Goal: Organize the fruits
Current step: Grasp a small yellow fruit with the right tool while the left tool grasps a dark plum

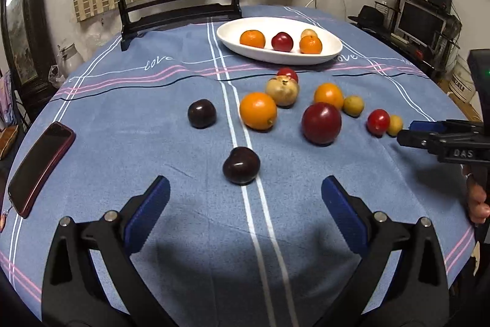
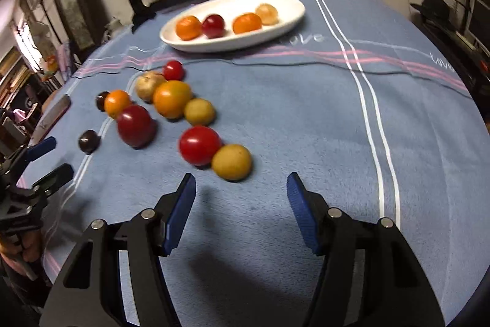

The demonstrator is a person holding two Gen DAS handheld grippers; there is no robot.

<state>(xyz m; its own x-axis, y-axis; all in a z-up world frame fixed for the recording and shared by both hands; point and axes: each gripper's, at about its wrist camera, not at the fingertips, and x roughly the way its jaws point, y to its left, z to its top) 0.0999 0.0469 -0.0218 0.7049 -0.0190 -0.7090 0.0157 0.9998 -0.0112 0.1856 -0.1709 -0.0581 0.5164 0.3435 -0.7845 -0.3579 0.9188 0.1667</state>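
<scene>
Both tongs spread wide over the blue cloth, neither holding anything.

The left gripper (image 1: 245, 189) hangs released just short of a dark plum (image 1: 241, 165), which lies on the tablecloth (image 1: 153, 143) between the line of its fingers; the right gripper (image 2: 242, 192) is likewise released, its fingers facing a yellow fruit (image 2: 231, 162) that touches a red fruit (image 2: 199, 145) — both smeared by motion blur in the right wrist view. The white dish (image 1: 284, 58) at the far side holds four fruits, the pale one (image 1: 308, 33) half hidden behind an orange (image 1: 310, 45). A loose cluster of oranges, red and yellowish fruits lies between dish and grippers; a second dark plum (image 1: 201, 113) sits apart to the left. A phone (image 1: 39, 167) lies at the cloth's left edge.
</scene>
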